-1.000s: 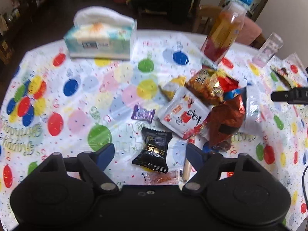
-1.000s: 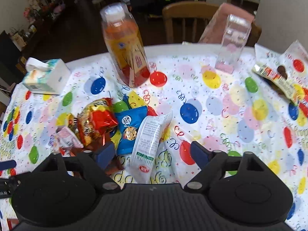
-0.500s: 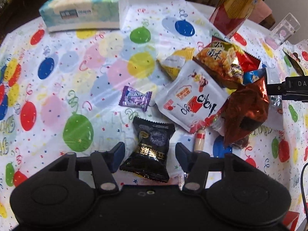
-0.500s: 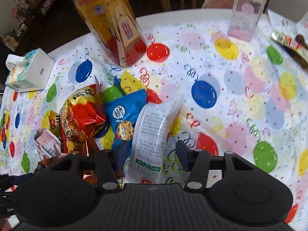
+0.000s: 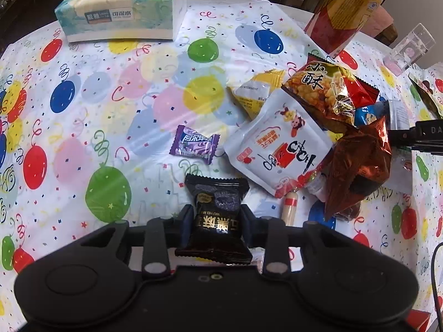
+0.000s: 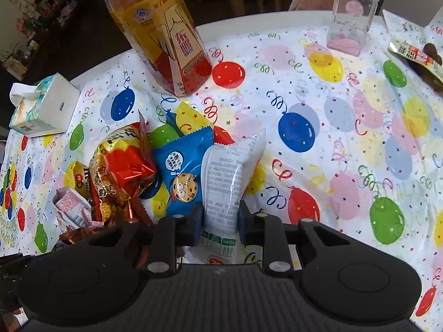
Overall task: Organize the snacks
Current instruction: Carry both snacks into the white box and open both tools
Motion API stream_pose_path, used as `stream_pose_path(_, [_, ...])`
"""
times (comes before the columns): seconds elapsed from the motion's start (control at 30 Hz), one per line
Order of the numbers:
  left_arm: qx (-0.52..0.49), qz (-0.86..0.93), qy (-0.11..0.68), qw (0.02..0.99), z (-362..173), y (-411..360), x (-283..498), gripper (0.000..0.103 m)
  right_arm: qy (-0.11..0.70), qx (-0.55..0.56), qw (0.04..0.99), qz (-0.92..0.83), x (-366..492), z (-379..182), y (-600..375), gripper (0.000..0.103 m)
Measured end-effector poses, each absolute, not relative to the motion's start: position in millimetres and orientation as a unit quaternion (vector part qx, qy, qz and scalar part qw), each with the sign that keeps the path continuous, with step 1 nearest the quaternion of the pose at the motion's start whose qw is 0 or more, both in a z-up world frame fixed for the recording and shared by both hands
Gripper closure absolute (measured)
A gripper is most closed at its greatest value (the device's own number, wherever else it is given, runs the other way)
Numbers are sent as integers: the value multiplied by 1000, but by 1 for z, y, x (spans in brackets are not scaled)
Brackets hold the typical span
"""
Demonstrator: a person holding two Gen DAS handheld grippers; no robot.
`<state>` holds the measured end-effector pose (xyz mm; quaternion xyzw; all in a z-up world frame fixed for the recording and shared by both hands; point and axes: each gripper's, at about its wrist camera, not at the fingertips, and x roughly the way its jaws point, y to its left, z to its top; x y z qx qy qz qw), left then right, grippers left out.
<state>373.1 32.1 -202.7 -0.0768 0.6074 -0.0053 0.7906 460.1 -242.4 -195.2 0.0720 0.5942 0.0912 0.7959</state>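
My left gripper (image 5: 217,222) is shut on a black snack packet (image 5: 216,215) with gold lettering, its far end resting on the balloon-print tablecloth (image 5: 110,110). Beyond it lie a purple candy (image 5: 195,144), a white and red pouch (image 5: 279,149), a yellow packet (image 5: 256,92), an orange crisp bag (image 5: 324,91) and a dark red foil bag (image 5: 360,166). My right gripper (image 6: 220,221) is shut on a clear white pouch (image 6: 228,174). Beside that pouch lie a blue cookie packet (image 6: 184,171) and a red and gold bag (image 6: 121,168).
A tissue box (image 5: 124,8) stands at the far left of the table. An orange drink bottle (image 6: 160,27) stands upright behind the snack pile, and a clear plastic box (image 6: 351,11) stands farther right. An opened wrapper (image 6: 415,52) lies at the right edge. Chairs stand behind the table.
Both grippers moved forward and down and went from open to shut: the left onto the black packet, the right onto the clear white pouch.
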Motion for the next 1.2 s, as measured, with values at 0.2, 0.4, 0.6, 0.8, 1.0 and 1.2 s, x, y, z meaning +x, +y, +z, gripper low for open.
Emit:
stream_pose_path(0.2, [-86,2,598,797,-193,39,368,71,581,65,806,96,448,-172,-245,80])
stream_pose_path(0.4, [-89,3,587,805,-172,40,359,72,565,53,816,112,425,-142,-248,80])
stream_pose_path(0.6, [-96,0,573,814,-146,44,341,72,547,46,826,129,393,-109,-251,80])
stream_pose_path(0.8, [-100,-13,555,825,-118,45,314,72,535,37,830,152,355,-79,-246,80])
stream_pose_path(1.0, [-97,-31,545,832,-92,42,280,72,521,34,835,175,311,-54,-238,80])
stream_pose_path(1.2, [-98,-43,540,835,-73,39,243,72,515,31,833,197,265,-39,-231,80])
